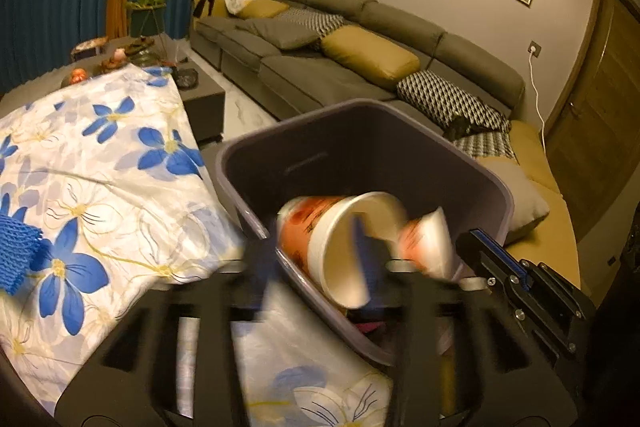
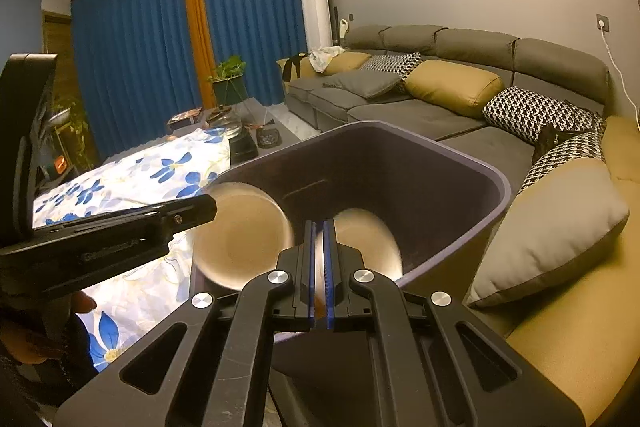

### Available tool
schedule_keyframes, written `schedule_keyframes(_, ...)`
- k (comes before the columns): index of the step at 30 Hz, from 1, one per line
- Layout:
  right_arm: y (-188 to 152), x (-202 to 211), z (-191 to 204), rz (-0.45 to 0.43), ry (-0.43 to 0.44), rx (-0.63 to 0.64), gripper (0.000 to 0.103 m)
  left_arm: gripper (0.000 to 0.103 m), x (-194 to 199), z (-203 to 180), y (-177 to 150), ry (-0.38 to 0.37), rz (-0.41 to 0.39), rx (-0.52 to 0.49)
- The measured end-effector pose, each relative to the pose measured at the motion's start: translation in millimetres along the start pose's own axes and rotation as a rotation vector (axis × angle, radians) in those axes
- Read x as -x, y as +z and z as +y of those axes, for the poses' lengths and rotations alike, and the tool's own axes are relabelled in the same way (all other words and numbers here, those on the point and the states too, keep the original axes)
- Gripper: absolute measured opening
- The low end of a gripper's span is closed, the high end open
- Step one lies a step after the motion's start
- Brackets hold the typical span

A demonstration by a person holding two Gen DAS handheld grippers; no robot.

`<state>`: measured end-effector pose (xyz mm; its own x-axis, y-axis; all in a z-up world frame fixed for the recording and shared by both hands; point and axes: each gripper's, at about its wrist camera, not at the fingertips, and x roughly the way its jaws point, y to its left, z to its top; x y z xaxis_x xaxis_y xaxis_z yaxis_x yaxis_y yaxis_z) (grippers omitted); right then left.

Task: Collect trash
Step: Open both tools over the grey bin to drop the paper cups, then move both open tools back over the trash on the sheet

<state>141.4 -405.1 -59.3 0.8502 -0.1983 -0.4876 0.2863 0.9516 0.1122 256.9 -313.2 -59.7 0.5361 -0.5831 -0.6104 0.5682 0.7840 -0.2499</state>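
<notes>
On the left, a floral cloth [image 1: 100,187] covered the worktop, with the dark bin [image 1: 240,163] just beside its edge — placed there, I judge, so trash could drop straight in. The left claw [image 1: 320,255] stood apart over the bin's mouth, pads pressing on nothing, and the paper cup [image 1: 340,247] between its fingers lay tilted and blurred, seemingly let go. Further right, the right claw [image 2: 319,267] was clamped on the rim of a second cup [image 2: 372,239] above the bin — held for dropping next, probably.

No legible text appears; embossed lettering on the black plastic left gripper [image 2: 196,215] is too blurred to read.
</notes>
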Motion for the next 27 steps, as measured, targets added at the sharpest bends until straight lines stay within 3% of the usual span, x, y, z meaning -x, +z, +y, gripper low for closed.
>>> schedule_keyframes(6,-0.2,15.6,-6.6,-0.032,-0.019,-0.016,0.005,0.084,29.1,17.1,-5.9,0.061,-0.071,0.045)
schedule_keyframes(8,-0.2,27.4,-7.8,-0.058,-0.028,-0.023,0.017,0.087,42.5,23.4,-10.1,0.089,-0.097,0.05)
schedule_keyframes(10,-2.1,39.9,-9.9,-0.093,-0.032,-0.039,0.051,0.09,57.4,29.3,-15.8,0.129,-0.121,0.051)
schedule_keyframes(16,-12.3,69.0,-1.2,-0.131,0.001,-0.063,0.071,0.095,112.9,58.9,-43.5,0.272,-0.192,0.087)
schedule_keyframes(19,-17.2,77.7,15.0,-0.13,0.045,-0.056,0.078,0.096,143.7,74.3,-58.0,0.362,-0.222,0.098)
schedule_keyframes(27,-31.7,90.1,84.0,-0.087,0.192,0.014,0.081,0.096,231.7,123.4,-96.7,0.613,-0.306,0.157)
